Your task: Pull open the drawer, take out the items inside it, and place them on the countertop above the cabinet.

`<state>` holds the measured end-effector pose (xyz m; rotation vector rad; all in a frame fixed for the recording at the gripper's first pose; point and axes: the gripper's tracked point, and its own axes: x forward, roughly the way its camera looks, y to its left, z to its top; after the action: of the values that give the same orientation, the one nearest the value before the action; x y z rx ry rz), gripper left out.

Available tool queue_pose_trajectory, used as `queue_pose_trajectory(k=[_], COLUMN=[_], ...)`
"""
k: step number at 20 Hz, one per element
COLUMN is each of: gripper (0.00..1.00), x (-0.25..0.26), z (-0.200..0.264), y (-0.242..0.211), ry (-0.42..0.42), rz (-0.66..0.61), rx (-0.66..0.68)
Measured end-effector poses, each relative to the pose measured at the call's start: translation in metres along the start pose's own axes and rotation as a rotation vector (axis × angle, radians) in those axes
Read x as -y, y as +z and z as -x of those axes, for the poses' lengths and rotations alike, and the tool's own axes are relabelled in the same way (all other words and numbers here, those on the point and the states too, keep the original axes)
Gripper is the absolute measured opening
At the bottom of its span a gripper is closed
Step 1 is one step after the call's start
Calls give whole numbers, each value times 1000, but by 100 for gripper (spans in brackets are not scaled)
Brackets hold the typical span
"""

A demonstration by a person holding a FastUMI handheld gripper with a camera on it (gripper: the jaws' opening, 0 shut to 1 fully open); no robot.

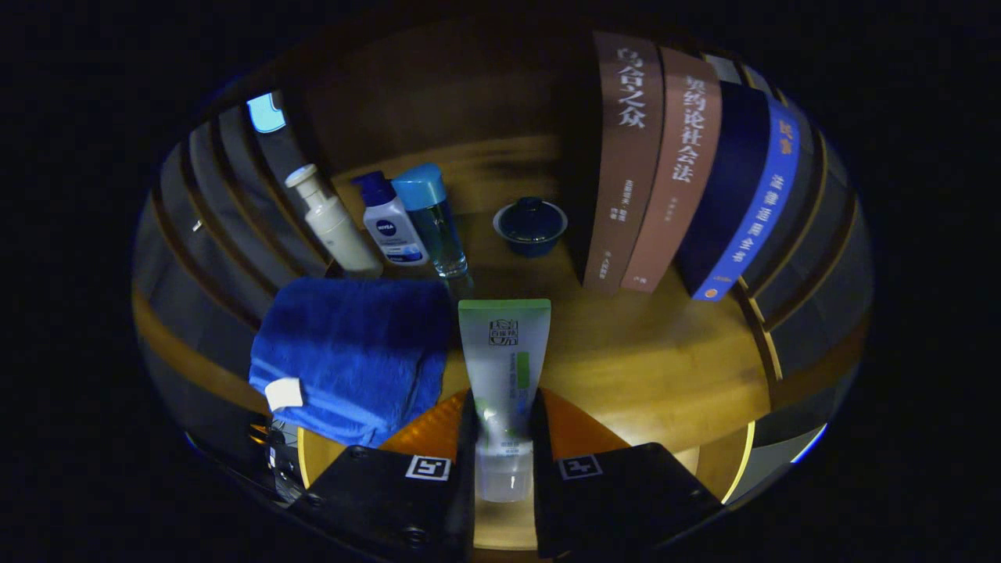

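A green and white tube (504,352) stands out forward from between my fingers, its cap end toward me. My gripper (504,426) is shut on the tube, both fingers pressing its lower part. The tube hangs over the wooden countertop (649,367). A folded blue towel (352,356) lies on the countertop just left of the tube, almost touching it.
Beyond the towel stand a white pump bottle (332,223), a small white and blue bottle (389,223) and a clear bottle with a blue cap (432,219). A dark blue lidded bowl (530,224) sits mid-back. Several upright books (680,168) stand at the back right.
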<state>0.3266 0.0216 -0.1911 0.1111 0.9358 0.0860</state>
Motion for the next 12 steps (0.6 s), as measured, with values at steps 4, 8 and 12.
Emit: queue_pose_trajectory(k=[4, 8, 12], gripper=[35, 50, 91], x=[10, 13, 9], z=[-26, -32, -24], y=[3, 2, 12], ry=[-37, -41, -44], rz=[-6, -5, 15], rx=[-38, -50, -29])
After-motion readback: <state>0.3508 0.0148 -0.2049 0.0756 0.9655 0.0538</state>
